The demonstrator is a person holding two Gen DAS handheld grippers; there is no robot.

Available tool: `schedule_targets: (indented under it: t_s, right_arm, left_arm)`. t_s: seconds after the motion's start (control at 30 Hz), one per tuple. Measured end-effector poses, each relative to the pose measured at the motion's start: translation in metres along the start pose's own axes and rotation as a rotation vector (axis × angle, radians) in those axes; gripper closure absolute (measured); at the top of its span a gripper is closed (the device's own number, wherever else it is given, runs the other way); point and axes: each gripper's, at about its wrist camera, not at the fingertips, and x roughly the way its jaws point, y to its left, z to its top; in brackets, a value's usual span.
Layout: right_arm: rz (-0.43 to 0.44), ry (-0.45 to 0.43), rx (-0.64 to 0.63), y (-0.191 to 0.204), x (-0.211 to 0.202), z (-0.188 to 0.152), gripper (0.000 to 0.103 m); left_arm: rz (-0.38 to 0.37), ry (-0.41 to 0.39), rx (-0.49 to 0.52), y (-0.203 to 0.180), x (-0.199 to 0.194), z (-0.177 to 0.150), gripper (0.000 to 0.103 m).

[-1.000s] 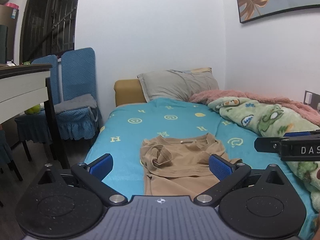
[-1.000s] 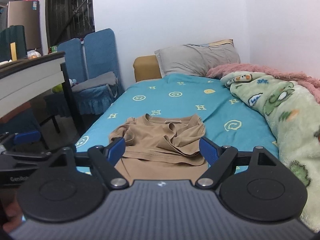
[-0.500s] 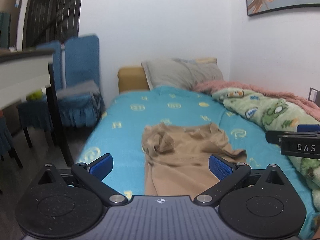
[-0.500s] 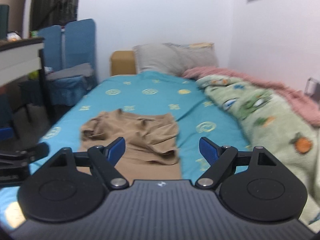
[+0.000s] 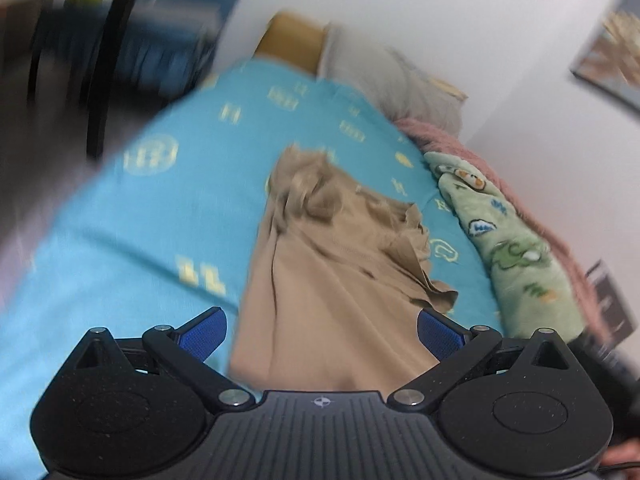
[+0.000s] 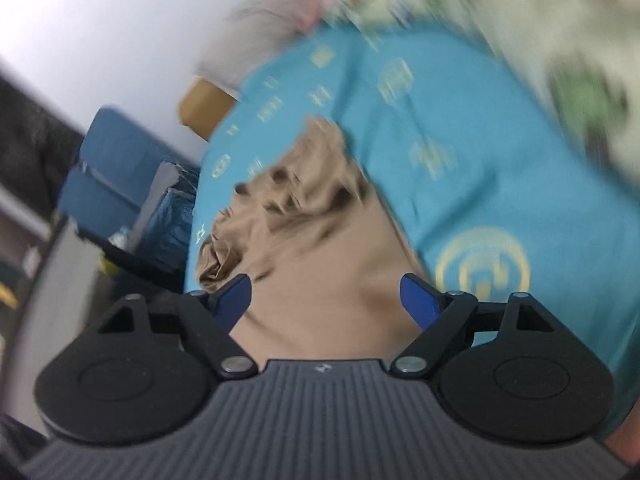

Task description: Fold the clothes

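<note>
A tan shirt (image 5: 340, 272) lies crumpled on the turquoise bed sheet (image 5: 132, 232), its rumpled collar end far from me and its flat hem near. My left gripper (image 5: 322, 330) hangs open above the hem, blue pads wide apart with nothing between them. In the right wrist view the same shirt (image 6: 320, 264) fills the middle, and my right gripper (image 6: 326, 300) stands open over its near part, not touching it. Both views are tilted and blurred.
A green cartoon-print blanket (image 5: 516, 248) and pink throw (image 5: 448, 140) line the wall side of the bed. A grey pillow (image 5: 376, 76) lies at the head. Blue chairs (image 6: 112, 176) and a desk edge stand beside the bed.
Both grippers have dropped toward the shirt and rolled, so the bed now appears tilted. The shirt looks larger and closer. Jaws stayed wide.
</note>
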Motion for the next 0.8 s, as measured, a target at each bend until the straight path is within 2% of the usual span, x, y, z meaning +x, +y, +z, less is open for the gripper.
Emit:
schedule_targets:
  t_s: [0.1,0.13,0.2,0.3,0.37,0.4,0.43,0.47,0.53,0.63,0.7,0.8]
  right_arm:
    - [-0.01,0.053,0.183,-0.027,0.009,-0.005,0.019]
    - [-0.006,0.062,0.231,-0.033,0.011,-0.006,0.024]
    - [0.004,0.091,0.296,-0.04,0.018,-0.008,0.027]
    - [-0.004,0.132,0.331,-0.044,0.032,-0.011,0.03]
    - [0.001,0.153,0.343,-0.045,0.043,-0.011,0.044]
    - [-0.001,0.158,0.345,-0.044,0.048,-0.012,0.05]
    - [-0.019,0.153,0.334,-0.043,0.051,-0.012,0.073]
    - [-0.045,0.141,0.316,-0.04,0.053,-0.012,0.085]
    - [-0.042,0.119,0.295,-0.035,0.052,-0.012,0.092]
    - [0.027,0.07,0.263,-0.023,0.04,-0.011,0.094]
    - [0.076,0.031,0.234,-0.014,0.029,-0.011,0.095]
    - [0.109,-0.021,0.177,-0.009,0.017,-0.007,0.095]
  left_arm:
    - [-0.077,0.101,-0.17,0.023,0.016,-0.002,0.003]
    - [-0.102,0.134,-0.226,0.03,0.021,-0.003,0.003]
    - [-0.145,0.195,-0.329,0.044,0.033,-0.006,0.005]
    - [-0.178,0.269,-0.409,0.051,0.05,-0.015,0.011]
    - [-0.214,0.323,-0.449,0.05,0.066,-0.022,0.013]
    - [-0.224,0.35,-0.461,0.048,0.074,-0.025,0.013]
    - [-0.217,0.376,-0.452,0.043,0.082,-0.027,0.014]
    - [-0.213,0.398,-0.444,0.037,0.09,-0.028,0.015]
    - [-0.232,0.418,-0.429,0.025,0.101,-0.033,0.015]
    - [-0.266,0.432,-0.429,0.009,0.115,-0.041,0.015]
    - [-0.243,0.414,-0.428,0.004,0.122,-0.045,0.015]
    - [-0.256,0.355,-0.42,0.003,0.121,-0.04,0.015]
